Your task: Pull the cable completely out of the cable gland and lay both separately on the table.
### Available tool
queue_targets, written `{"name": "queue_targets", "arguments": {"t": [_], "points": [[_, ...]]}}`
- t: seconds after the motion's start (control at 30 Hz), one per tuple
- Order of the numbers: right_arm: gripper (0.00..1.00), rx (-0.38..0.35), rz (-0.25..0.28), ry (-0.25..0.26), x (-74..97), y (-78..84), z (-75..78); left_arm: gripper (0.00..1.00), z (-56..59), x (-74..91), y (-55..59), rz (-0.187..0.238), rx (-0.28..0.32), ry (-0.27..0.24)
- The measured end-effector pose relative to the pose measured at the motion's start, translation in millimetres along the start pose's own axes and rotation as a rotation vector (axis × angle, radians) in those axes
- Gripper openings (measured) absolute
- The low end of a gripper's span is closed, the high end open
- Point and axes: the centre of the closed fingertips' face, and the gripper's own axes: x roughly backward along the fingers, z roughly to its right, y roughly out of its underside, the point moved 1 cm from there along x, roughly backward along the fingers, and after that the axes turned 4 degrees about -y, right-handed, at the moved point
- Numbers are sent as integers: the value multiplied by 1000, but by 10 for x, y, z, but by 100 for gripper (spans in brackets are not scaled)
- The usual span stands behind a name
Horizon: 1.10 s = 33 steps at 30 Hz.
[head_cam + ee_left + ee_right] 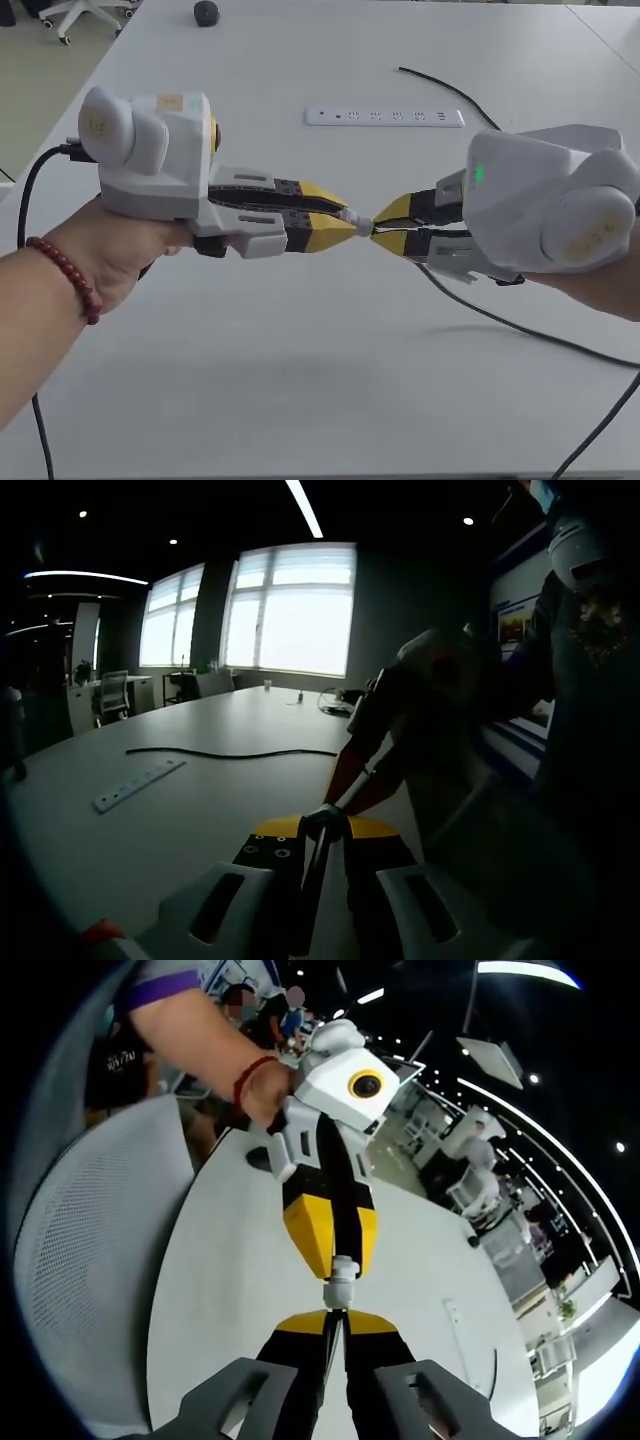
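I'm looking down on the white table [300, 390], with both grippers hanging above its middle, tip to tip. The left gripper [346, 222] comes in from the left edge side, and its yellow jaws are clamped on the cable gland [354, 216], the small white piece at its very tip. The right gripper [381, 229] faces it from the right, jaws pinched together on the short run of cable [368, 224] coming out of the gland. So both are up in the air between the two tips, nothing laid down yet. Toward the far edge I've got a white power strip [385, 117] lying flat, and a loose black cable [445, 88] just beyond it on the right. Another black lead [520, 330] crosses the table under the right gripper toward the right edge. I can't tell whether it joins the stretch in the jaws.
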Motion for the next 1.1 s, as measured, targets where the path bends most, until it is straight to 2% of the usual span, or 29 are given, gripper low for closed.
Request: {"name": "queue_targets", "arguments": {"t": [0.23,0.57,0.87,1.1], "points": [[0,0,-19,-4,7,62,2,16,1,-4,3,-1,1,-1],[0,-37,-85,-3,57,396,38,16,-45,45,-20,13,9,-17],[0,-62,-126,-7,62,592,36,16,-48,43,-1,10,13,-22],[0,-86,-156,4,80,744,94,16,-70,71,7,12,17,-30]]}}
